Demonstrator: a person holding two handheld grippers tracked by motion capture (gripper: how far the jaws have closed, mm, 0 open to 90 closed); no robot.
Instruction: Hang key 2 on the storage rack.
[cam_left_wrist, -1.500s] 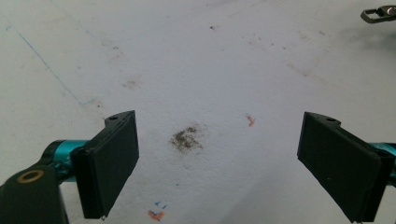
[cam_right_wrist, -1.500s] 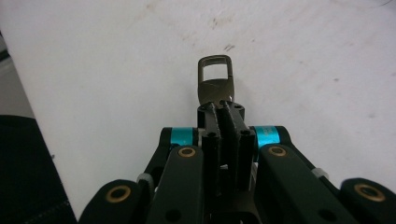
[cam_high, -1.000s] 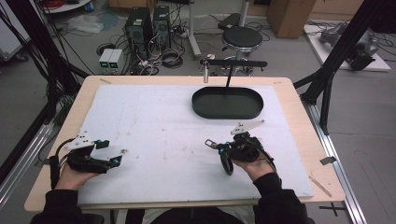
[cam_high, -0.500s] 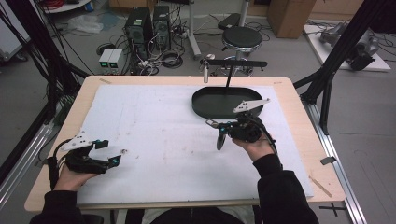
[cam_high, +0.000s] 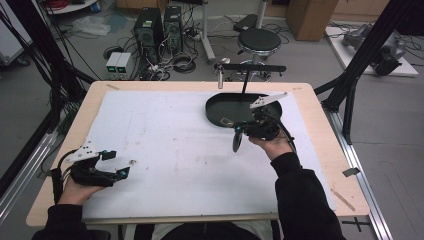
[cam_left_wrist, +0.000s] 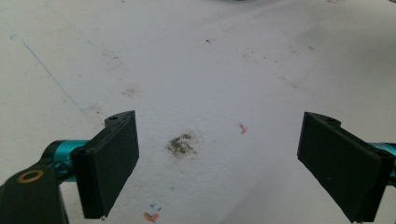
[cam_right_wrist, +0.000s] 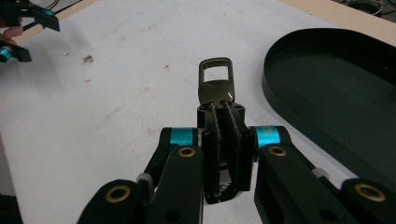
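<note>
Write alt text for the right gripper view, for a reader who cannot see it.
The right gripper is clamped on a small dark metal clasp, whose open loop sticks out past the closed black jaws above a stained white table cover. A black oval tray lies empty to the right, and the left gripper shows far off at top left.

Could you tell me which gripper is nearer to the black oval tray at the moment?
Right. The right gripper, holding a metal clasp, sits at the near rim of the tray; the left gripper rests far off by the table's near left corner.
</note>
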